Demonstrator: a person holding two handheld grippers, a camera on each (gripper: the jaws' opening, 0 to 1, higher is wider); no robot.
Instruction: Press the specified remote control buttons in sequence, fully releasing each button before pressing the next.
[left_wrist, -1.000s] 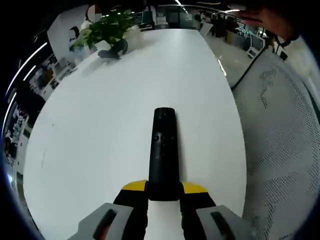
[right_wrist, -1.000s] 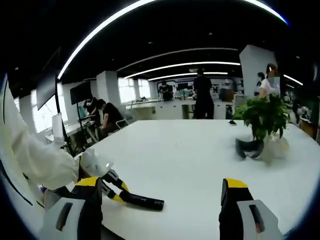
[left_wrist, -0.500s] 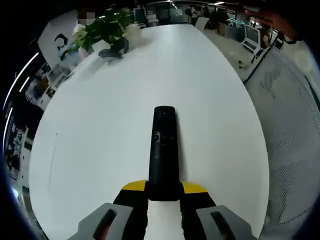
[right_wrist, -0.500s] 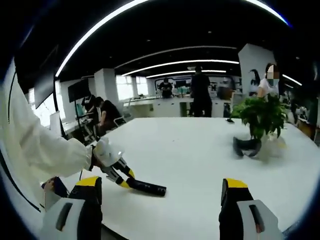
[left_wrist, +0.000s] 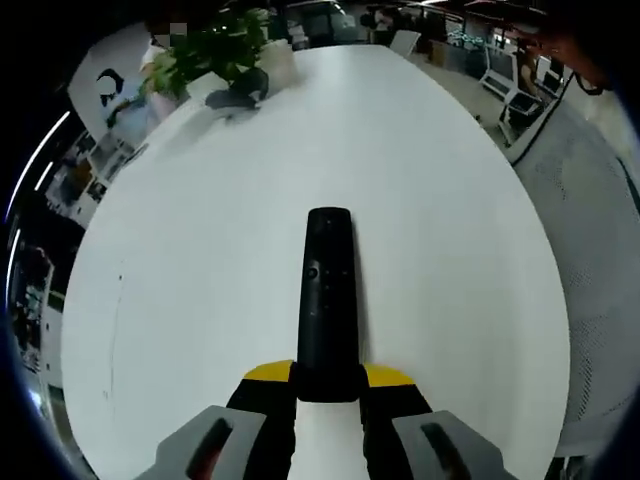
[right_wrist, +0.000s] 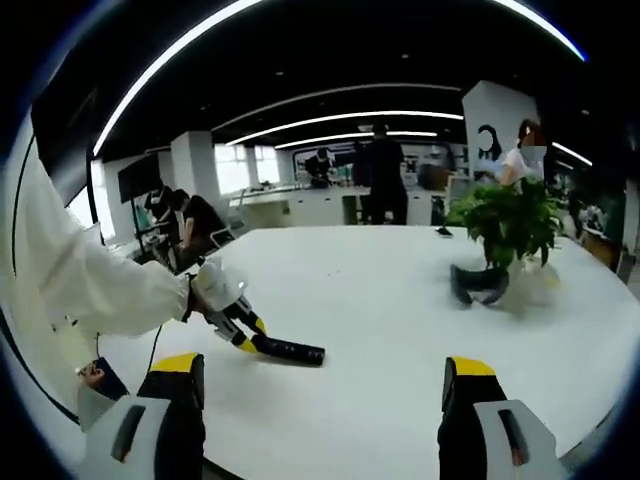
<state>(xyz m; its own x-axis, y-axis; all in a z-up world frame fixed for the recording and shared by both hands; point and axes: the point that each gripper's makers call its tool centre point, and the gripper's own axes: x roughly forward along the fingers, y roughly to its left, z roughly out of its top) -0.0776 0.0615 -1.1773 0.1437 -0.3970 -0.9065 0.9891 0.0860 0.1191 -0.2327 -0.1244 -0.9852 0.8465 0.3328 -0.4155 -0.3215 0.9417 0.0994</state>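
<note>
Left gripper view: one black remote control (left_wrist: 328, 300) is clamped at its near end by the left hand-held gripper (left_wrist: 328, 392), reaching out above the white counter (left_wrist: 200, 250). One potted plant (left_wrist: 215, 55) stands at the far end, with a dark object (left_wrist: 240, 92) beside it. The right hand-held gripper (right_wrist: 322, 400) hangs agape, holding nothing.

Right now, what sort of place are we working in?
Most likely an open-plan office: a large white meeting table with a potted plant, people standing by desks behind, and long strip lights overhead. The left gripper holds the remote above that table.
</note>
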